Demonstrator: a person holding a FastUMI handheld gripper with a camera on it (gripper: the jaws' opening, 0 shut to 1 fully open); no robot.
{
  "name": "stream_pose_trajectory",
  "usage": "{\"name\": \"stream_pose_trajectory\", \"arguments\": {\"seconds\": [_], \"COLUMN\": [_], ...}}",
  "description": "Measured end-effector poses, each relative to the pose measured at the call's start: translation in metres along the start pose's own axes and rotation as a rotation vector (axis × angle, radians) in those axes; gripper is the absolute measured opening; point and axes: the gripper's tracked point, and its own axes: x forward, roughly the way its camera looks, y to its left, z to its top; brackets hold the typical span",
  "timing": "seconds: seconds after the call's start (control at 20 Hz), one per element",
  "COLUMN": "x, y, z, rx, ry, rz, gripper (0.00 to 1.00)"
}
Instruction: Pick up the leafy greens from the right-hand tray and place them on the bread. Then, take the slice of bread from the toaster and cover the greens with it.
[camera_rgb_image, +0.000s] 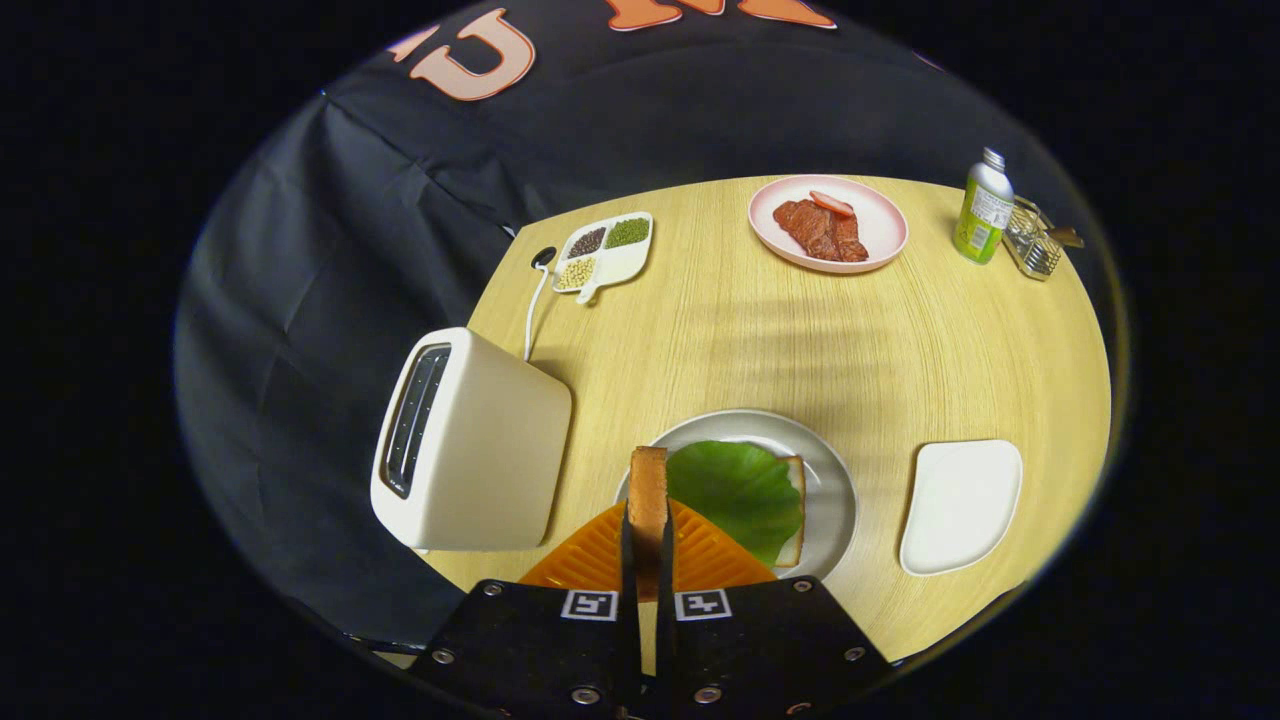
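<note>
My gripper is shut on a slice of bread, held edge-on and upright between the fingers. Just ahead and slightly right of it, a grey plate carries another bread slice with the leafy greens spread over it. The cream toaster stands to the left of the plate, its slots facing left. A white tray to the right of the plate has nothing on it.
Beyond the plate, a pink plate holds meat slices. A white divided dish of beans sits behind the toaster, beside its cord. A green bottle and a small wire holder stand far right.
</note>
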Motion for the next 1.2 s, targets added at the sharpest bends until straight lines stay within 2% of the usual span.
{"name": "stream_pose_trajectory", "arguments": {"seconds": [0.35, 0.45, 0.5, 0.75, 0.95, 1.05, 1.1, 1.2], "x": [0.009, 0.012, 0.013, 0.012, -0.006, -0.022, -0.032, -0.054], "y": [-0.04, -0.054, -0.061, -0.085, -0.088, -0.091, -0.092, -0.099], "z": [-0.004, -0.008, -0.009, -0.016, -0.008, 0.001, 0.006, 0.02], "rx": [-0.001, 0.004, 0.009, 0.009, 0.031, 0.023, 0.026, 0.018], "ry": [0.01, 0.02, 0.023, 0.028, -0.008, -0.044, -0.065, -0.12], "rz": [0.0, -0.015, -0.026, -0.066, -0.054, -0.065, -0.07, -0.105], "gripper": [0.09, 0.14, 0.21, 0.32, 0.49, 0.61, 0.7, 0.8]}}
